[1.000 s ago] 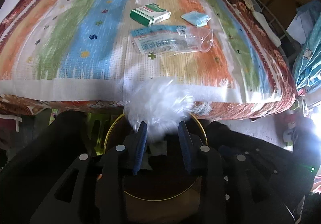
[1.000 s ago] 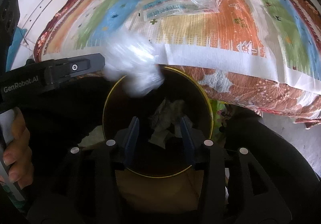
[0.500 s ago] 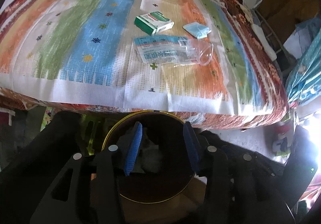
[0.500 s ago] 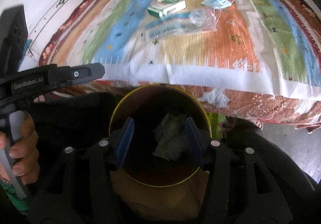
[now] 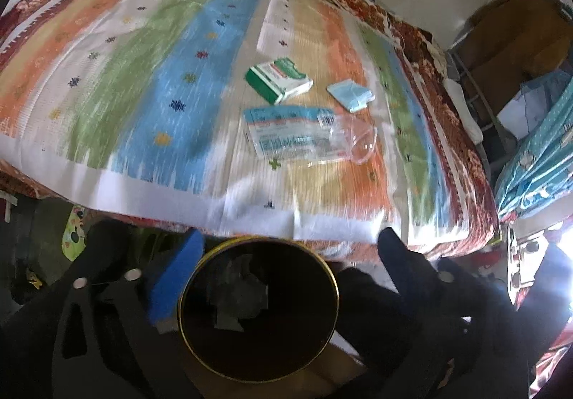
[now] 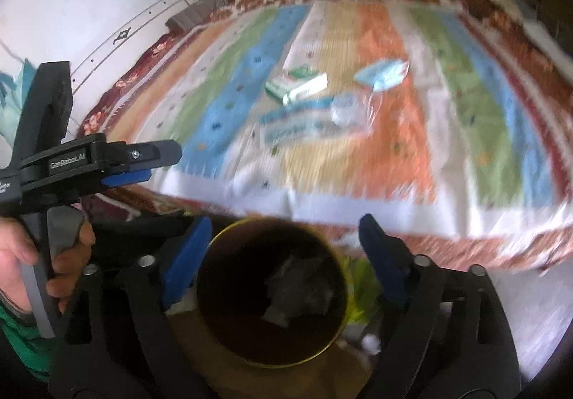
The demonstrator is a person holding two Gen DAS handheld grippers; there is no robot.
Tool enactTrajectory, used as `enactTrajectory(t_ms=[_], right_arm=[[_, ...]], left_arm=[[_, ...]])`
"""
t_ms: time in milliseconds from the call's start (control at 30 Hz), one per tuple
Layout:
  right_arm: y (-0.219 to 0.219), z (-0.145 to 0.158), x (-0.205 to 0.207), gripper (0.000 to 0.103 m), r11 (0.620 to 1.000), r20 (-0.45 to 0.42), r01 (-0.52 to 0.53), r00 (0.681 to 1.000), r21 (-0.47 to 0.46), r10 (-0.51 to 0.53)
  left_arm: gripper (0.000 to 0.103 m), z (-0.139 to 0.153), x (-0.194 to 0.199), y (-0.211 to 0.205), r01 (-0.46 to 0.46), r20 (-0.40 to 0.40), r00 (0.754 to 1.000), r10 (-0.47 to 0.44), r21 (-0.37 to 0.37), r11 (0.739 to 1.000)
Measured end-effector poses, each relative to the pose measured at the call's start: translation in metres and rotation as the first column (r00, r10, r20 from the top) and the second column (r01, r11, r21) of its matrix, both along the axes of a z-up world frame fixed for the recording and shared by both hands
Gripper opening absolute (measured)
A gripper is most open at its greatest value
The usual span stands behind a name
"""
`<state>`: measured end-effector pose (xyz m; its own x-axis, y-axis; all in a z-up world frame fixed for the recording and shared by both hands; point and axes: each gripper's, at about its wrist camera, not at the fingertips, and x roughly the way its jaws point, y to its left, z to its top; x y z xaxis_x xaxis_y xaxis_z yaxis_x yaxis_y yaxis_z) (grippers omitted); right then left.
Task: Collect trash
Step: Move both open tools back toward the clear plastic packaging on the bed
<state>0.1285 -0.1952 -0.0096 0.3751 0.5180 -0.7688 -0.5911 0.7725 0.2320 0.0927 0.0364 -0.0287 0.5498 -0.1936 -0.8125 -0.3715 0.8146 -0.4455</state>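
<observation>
A dark round bin with a yellow rim (image 5: 188, 286) (image 6: 343, 309) stands below the bed's front edge, with crumpled paper (image 5: 240, 295) (image 6: 297, 291) inside. On the striped bedspread lie a green and white box (image 5: 277, 78) (image 6: 297, 86), a clear plastic wrapper with blue print (image 5: 304, 137) (image 6: 311, 120) and a blue face mask (image 5: 351, 95) (image 6: 383, 73). My left gripper (image 5: 290, 245) is open and empty above the bin; it also shows in the right wrist view (image 6: 143, 162). My right gripper (image 6: 283, 230) is open and empty over the bin.
The striped bedspread (image 5: 150, 77) (image 6: 447, 112) covers the bed ahead. A white wall (image 6: 89, 5) is at left. Cardboard boxes (image 5: 519, 37) and blue patterned cloth (image 5: 537, 155) crowd the right side.
The white crumpled wad held above the bin a second ago has dropped in. Both grippers have opened wider and lifted, so more of the bed shows.
</observation>
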Motion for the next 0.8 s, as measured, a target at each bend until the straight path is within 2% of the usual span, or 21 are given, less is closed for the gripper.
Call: enactTrajectory(t_ms=[100,167,400,633,800], right_arm=[[0.000,0.012,0.003,0.094,1.000,0.060,-0.006,0.998,-0.001,0.006],[0.003,0.013,0.006,0.094,1.000,0.067,-0.012,0.998,-0.007,0.012],[0.008,0.018,0.027,0.094,1.000,0.055,-0.019,0.998,-0.002,0.020],[0.011,0.018,0.058,0.094,1.000,0.004,0.003,1.000,0.030,-0.003],[0.016,0.019,0.070,0.094,0.999,0.003,-0.008,1.000,0.038,0.007]], left_arm=[[0.097,0.000,0.007,0.008,-0.016,-0.008,1.000,0.016,-0.007,1.000],[0.097,0.001,0.011,0.010,-0.016,-0.014,1.000,0.016,0.001,1.000],[0.097,0.001,0.031,0.018,0.004,-0.038,0.999,-0.004,0.006,1.000],[0.097,0.000,0.057,0.030,0.016,-0.056,0.998,-0.016,0.001,1.000],[0.097,-0.005,0.072,0.036,0.028,-0.083,0.996,-0.031,-0.033,0.999]])
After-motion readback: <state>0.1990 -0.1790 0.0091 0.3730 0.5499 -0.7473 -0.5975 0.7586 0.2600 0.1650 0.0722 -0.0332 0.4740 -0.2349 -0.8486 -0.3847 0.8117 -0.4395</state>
